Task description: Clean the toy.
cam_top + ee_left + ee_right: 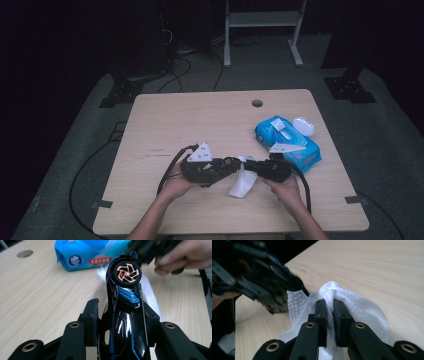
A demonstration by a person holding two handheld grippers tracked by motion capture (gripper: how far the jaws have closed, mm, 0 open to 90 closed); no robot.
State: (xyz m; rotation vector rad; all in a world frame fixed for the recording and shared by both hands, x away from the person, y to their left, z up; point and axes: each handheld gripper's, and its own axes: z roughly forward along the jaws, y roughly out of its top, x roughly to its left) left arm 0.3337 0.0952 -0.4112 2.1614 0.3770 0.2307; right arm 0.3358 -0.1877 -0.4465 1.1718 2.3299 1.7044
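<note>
Two grips: left gripper (120,315) clamps black toy car (125,322), rear cut off below; right gripper (330,312) pinches white wipe (359,307), covering car's front; wipe pack (87,253) half cropped.

Glossy black toy car (122,322) with blue stripes, white dimpled wipe (362,307), blue wipes pack (287,142)

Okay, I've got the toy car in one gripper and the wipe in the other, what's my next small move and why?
Probably rub the white wipe, pinched in the right gripper, along the black toy car clamped by the left gripper. The high view shows the wipe already meeting the car's end, so a short stroke should clean it.
</note>
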